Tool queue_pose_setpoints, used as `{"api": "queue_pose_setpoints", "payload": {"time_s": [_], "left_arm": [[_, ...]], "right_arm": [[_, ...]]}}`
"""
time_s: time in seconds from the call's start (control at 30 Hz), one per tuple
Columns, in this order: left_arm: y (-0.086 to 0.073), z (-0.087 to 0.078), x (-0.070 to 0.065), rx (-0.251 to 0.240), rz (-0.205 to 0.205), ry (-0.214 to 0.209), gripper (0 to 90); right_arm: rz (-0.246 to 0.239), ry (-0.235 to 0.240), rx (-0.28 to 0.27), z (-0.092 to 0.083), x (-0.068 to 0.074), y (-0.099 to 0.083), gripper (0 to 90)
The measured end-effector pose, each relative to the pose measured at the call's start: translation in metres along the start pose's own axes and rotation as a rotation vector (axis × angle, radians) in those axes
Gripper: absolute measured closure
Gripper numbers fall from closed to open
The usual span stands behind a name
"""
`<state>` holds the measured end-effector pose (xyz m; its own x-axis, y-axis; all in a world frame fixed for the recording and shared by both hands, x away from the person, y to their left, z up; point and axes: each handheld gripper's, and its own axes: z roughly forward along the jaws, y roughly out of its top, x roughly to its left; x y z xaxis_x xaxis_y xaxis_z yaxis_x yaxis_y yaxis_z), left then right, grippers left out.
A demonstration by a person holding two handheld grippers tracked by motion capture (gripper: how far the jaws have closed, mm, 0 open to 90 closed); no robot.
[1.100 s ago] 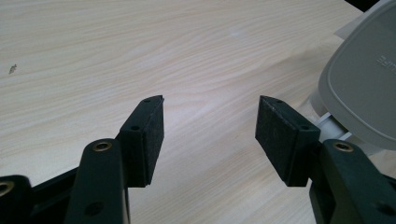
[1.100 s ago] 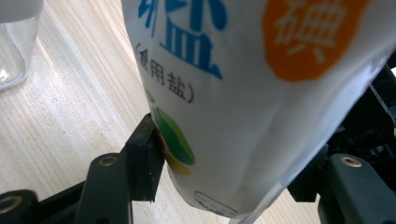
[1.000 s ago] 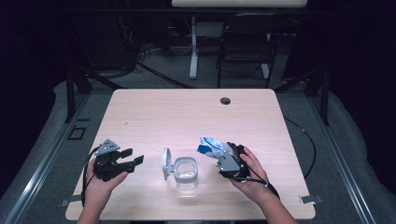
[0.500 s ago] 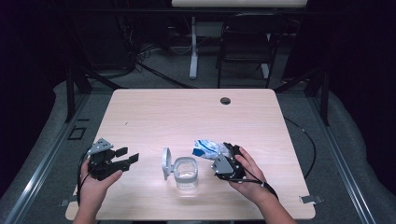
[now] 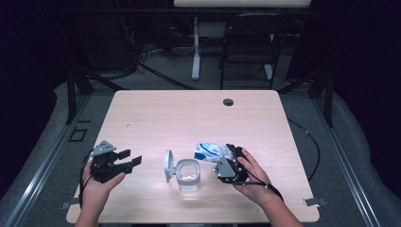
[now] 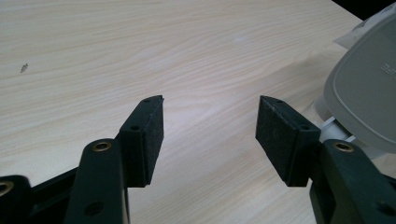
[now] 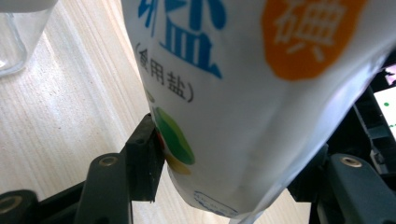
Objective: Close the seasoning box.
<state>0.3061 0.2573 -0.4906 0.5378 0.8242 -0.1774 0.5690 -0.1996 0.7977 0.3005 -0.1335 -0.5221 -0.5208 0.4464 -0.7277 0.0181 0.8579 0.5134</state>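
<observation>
Jaws of the right gripper pinch a white printed salt bag, just right of the clear glass jar with its grey hinged lid open. Left of the jar, the left gripper hovers with jaws spread, nothing between them.

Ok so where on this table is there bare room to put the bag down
The far half of the table is bare, from the jar back to the cable hole. Also free: the wood between the left gripper and the jar's lid. It is crowded between the jar and the right gripper, which holds the bag.
</observation>
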Motion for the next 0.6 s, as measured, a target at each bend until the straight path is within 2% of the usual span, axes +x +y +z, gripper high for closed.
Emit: {"api": "queue_pose_setpoints", "payload": {"time_s": [0.17, 0.2, 0.27, 0.47, 0.5, 0.6], "left_arm": [[0.001, -0.0001, 0.0014, -0.003, -0.003, -0.004, 42.1], [0.0011, 0.0, 0.0014, -0.004, -0.002, -0.005, 42.1], [0.0012, 0.0001, 0.0015, -0.003, -0.001, -0.004, 42.1], [-0.0001, -0.0005, 0.003, 0.005, -0.003, -0.004, 42.1], [-0.0004, -0.0006, 0.0034, -0.004, -0.006, -0.002, 42.1], [0.0001, -0.0016, 0.0039, -0.006, -0.005, -0.001, 42.1]], "right_arm": [[-0.019, -0.011, 0.002, 0.0001, -0.0007, 0.0009, 40.2], [-0.017, -0.009, -0.013, 0.0009, 0.0, 0.0008, 40.2], [-0.041, -0.012, -0.008, 0.0001, -0.0001, 0.0016, 40.2], [-0.055, -0.01, -0.022, -0.0002, 0.0009, 0.0031, 40.2], [-0.081, -0.014, -0.015, -0.0002, 0.0012, 0.004, 40.2], [-0.097, -0.014, -0.011, -0.0003, 0.0017, 0.0048, 40.2]]}}
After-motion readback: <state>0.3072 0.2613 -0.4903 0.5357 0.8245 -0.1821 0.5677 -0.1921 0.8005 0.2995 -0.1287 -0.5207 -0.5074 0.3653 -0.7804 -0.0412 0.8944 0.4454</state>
